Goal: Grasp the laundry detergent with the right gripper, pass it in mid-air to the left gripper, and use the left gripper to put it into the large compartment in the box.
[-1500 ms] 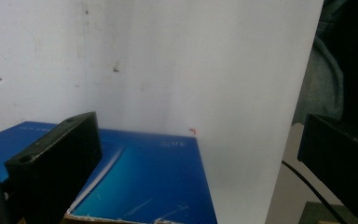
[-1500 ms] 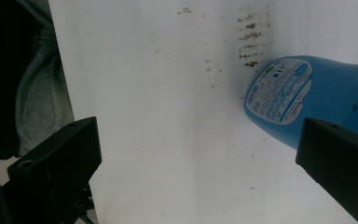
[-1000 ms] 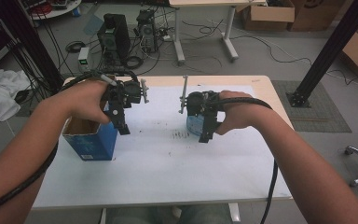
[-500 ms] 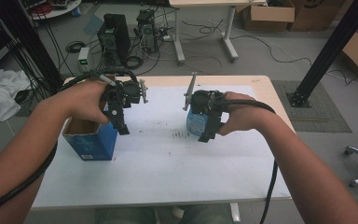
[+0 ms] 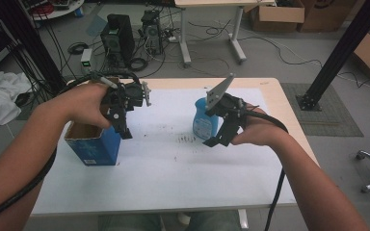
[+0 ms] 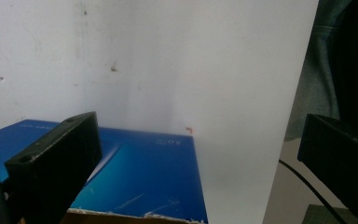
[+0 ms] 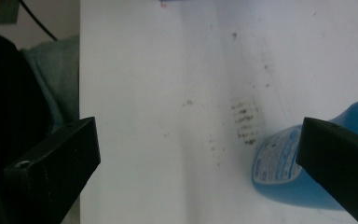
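Note:
A blue cardboard box [image 5: 94, 147] with an open top stands at the table's left. My left gripper [image 5: 124, 132] hangs at its right top corner, jaws pointing down. In the left gripper view the box's blue face [image 6: 140, 172] lies below the left gripper [image 6: 196, 130], which is open and holds nothing. A blue plastic bottle [image 5: 202, 122] with a white label stands at the table's middle right. My right gripper [image 5: 217, 139] is tilted beside it on its right, close against it. In the right gripper view the right gripper [image 7: 198, 128] is open, and the bottle [image 7: 284, 163] sits by the right jaw, not between the jaws.
A white sheet [image 5: 173, 168] covers the wooden table, with dark specks [image 5: 188, 139] between box and bottle. The table's near edge [image 6: 284, 154] and the person's lap lie close below. On the floor beyond are computer towers [image 5: 118, 36], cables and a black post [image 5: 342, 53].
My right gripper has tilted and shifted to the right, uncovering the blue bottle. The left gripper has stayed at the box.

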`<state>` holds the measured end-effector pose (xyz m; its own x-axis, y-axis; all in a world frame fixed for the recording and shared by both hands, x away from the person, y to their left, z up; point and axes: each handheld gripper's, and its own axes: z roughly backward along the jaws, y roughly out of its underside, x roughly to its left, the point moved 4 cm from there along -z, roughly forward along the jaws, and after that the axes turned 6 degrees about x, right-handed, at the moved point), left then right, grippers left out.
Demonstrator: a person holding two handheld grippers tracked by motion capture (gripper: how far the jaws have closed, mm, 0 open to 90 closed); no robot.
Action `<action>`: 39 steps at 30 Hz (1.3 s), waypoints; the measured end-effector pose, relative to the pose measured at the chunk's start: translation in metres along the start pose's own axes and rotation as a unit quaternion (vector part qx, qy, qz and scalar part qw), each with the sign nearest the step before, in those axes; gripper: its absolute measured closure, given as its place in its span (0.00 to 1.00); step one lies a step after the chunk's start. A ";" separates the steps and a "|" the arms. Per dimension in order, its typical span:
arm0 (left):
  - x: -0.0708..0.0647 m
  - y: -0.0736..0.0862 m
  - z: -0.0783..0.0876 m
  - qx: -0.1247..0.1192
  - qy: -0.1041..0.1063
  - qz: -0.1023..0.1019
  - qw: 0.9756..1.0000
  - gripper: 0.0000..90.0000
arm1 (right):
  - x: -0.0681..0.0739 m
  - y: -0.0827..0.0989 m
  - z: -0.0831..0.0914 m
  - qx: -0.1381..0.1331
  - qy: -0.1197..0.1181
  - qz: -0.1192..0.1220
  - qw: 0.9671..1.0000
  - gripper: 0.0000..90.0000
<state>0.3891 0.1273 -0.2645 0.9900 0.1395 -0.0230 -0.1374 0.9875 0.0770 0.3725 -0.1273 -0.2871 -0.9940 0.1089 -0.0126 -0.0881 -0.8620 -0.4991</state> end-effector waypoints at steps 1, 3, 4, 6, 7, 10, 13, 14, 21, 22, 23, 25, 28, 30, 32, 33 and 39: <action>0.000 0.000 0.000 -0.001 -0.001 -0.001 1.000 0.00 | 0.000 0.000 0.002 -0.015 0.006 0.001 1.000 0.00; 0.000 0.000 0.001 -0.001 -0.002 0.000 1.000 0.00 | -0.001 -0.001 0.006 -0.047 0.016 -0.005 0.999 0.00; 0.000 -0.001 0.001 -0.002 -0.001 0.000 1.000 0.00 | -0.003 -0.003 0.009 -0.067 0.026 -0.010 0.997 0.00; 0.001 -0.001 0.002 -0.003 -0.002 0.001 1.000 0.00 | -0.006 -0.005 0.015 -0.096 0.037 -0.018 0.995 0.00; 0.000 -0.001 0.003 -0.003 -0.002 0.001 1.000 0.00 | -0.009 -0.007 0.018 -0.112 0.045 -0.023 0.992 0.00; 0.001 -0.001 0.004 0.004 -0.006 0.005 1.000 0.00 | -0.018 -0.009 0.027 -0.154 0.061 -0.043 0.985 0.00; 0.000 0.000 0.005 0.001 -0.007 0.010 1.000 0.00 | -0.032 -0.005 0.039 -0.188 0.090 -0.073 0.975 0.00; 0.000 0.000 0.005 0.001 -0.007 0.010 1.000 0.00 | -0.035 -0.003 0.040 -0.190 0.092 -0.078 0.974 0.00; 0.001 0.001 0.006 0.008 -0.007 0.012 1.000 0.00 | -0.046 0.017 0.051 -0.216 0.112 -0.115 0.963 0.00; 0.001 0.001 0.006 0.008 -0.007 0.012 1.000 0.00 | -0.046 0.017 0.051 -0.216 0.112 -0.115 0.963 0.00; 0.001 0.000 0.006 0.006 -0.007 0.013 1.000 0.00 | -0.047 0.021 0.053 -0.219 0.118 -0.117 0.961 0.00; 0.001 -0.001 0.007 0.006 -0.009 0.009 1.000 0.00 | -0.049 0.033 0.059 -0.226 0.131 -0.129 0.957 0.00; 0.000 -0.003 0.009 0.006 -0.010 0.008 1.000 0.00 | -0.051 0.045 0.062 -0.238 0.135 -0.140 0.951 0.00; 0.000 -0.004 0.010 0.007 -0.010 0.007 1.000 0.00 | -0.051 0.050 0.063 -0.241 0.138 -0.144 0.950 0.00; 0.000 -0.005 0.012 0.005 -0.011 0.005 1.000 0.00 | -0.051 0.065 0.063 -0.249 0.145 -0.155 0.945 0.00; 0.000 -0.005 0.012 0.005 -0.011 0.005 1.000 0.00 | -0.051 0.065 0.063 -0.249 0.145 -0.155 0.945 0.00; -0.001 -0.008 0.012 0.002 -0.012 0.001 1.000 0.00 | -0.046 0.097 0.049 -0.264 0.155 -0.173 0.936 0.00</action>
<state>0.3900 0.1188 -0.2530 0.9902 0.1395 0.0010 -0.1391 0.9869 0.0820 0.4070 -0.2404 -0.2929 -0.8379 0.5455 0.0177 -0.2746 -0.3933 -0.8774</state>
